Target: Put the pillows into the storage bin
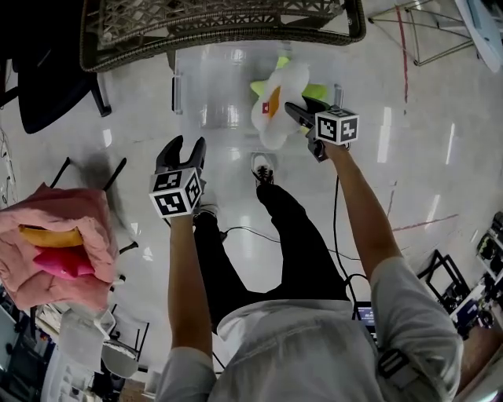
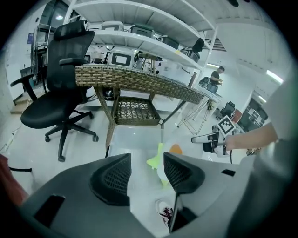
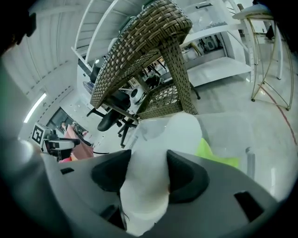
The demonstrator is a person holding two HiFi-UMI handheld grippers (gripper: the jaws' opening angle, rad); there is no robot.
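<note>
From the head view, the right tool (image 1: 293, 112) was pinching a white flower pillow (image 1: 280, 93) over the clear storage bin (image 1: 212, 86), which sat on the floor partly under a wicker stand (image 1: 220, 23). We judged this to be the drop-in step. To do it well, the pillow should go low and well inside the rim before it is let go, so that the floppy petals do not catch on the wall or on the stand's edge. The left tool (image 1: 183, 151) hung nearby with its jaws apart and nothing in them, and it was best kept clear of the bin's mouth. At the far left lay a heap of pink pillows (image 1: 55, 235), plush and rumpled, with yellow and magenta parts showing; they were not yet in the bin. In the left gripper view, the left tool (image 2: 146, 160) showed two ribbed dark pads standing wide. Only the glossy floor, the translucent bin (image 2: 132, 139) and the pillow's orange centre (image 2: 175, 149) appeared beyond them. In the right gripper view, the right tool (image 3: 146, 160) had the pillow's soft white fabric (image 3: 181, 130) bulging between both pads and touching each, so the grip held. A lime-green felt leaf (image 3: 215, 156) stuck out beside it, above the bin's smooth, see-through plastic (image 3: 233, 128).
</note>
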